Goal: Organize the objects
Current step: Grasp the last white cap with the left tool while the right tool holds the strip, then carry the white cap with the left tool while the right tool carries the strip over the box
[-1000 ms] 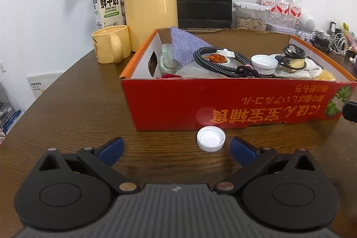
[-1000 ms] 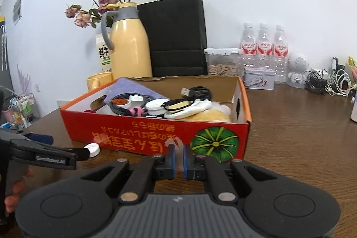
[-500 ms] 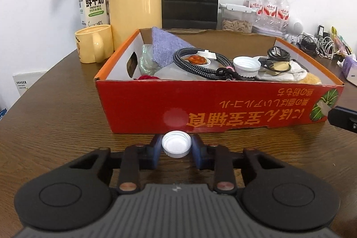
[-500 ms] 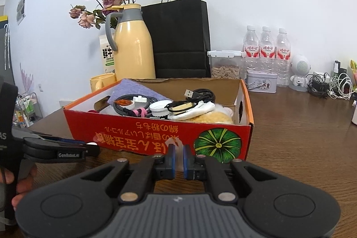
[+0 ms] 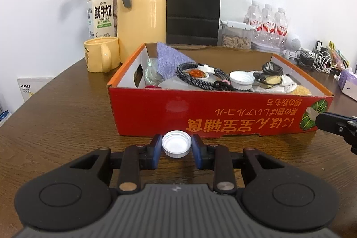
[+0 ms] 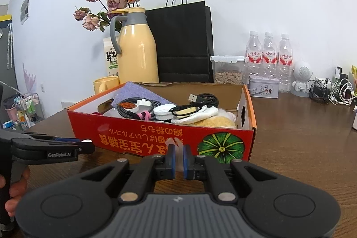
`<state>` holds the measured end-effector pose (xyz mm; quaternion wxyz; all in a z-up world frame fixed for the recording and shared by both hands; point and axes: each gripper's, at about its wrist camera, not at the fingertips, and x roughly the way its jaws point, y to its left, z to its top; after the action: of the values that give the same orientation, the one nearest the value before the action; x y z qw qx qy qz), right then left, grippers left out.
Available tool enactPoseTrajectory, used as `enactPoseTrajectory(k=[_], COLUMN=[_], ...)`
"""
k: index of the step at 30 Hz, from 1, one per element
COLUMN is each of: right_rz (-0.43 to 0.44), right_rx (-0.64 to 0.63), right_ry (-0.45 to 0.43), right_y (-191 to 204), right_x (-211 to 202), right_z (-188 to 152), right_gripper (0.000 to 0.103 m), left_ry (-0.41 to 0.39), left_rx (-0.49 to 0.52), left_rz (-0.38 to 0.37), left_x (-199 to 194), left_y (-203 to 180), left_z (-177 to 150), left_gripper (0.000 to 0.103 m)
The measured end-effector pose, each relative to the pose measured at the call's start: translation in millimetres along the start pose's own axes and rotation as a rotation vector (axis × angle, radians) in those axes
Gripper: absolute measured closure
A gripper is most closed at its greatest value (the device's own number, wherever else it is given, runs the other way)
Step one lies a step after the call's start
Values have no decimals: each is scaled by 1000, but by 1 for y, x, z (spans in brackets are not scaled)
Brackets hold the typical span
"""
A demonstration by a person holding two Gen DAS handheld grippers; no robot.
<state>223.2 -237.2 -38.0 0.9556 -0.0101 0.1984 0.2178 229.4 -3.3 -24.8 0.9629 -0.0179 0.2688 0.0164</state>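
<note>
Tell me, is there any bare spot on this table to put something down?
Yes: bare wood lies left of the box, in front of the mug, and right of the box toward the near edge. The back is crowded: jug, bag, bottles, cables. The box is full too.

"鲜牛奶" and "FRESH MILK" on the milk carton [image 5: 100, 15]; "GenRobot.AI" on the left gripper [image 6: 87, 145]; upside-down yellow characters, not legible, on the red box [image 5: 223, 114]

White plastic bottle cap [image 5: 176, 143] on the brown wooden worktop [image 5: 55, 117], just near of the red cardboard box [image 5: 200, 113]; yellow ceramic mug [image 5: 101, 54] far left.
</note>
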Motion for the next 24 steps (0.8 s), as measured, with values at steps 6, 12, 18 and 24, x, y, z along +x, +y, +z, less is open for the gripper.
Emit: enactPoseTrajectory(k=[6,12,18,24], right_rz=[2,11,25,18], right_rx=[-38,-59,-71,-83], right_ry=[-43,-90,-130,-152], right_y=[9,15,18,23], right_x=[-9,-16,-10,10], right_z=[6,27,55,82], right_gripper=[97,97,97,97], left_ry=[-56,-141,-201,-237], left_rx=[-8,1,6,3], left_rz=[-15,-42,-43,-43], left_x=[-19,-37,-36,-22], left_y=[0,-5,-11,-15], left_z=[10,34,63,87], left_gripper=[74,74,74,74])
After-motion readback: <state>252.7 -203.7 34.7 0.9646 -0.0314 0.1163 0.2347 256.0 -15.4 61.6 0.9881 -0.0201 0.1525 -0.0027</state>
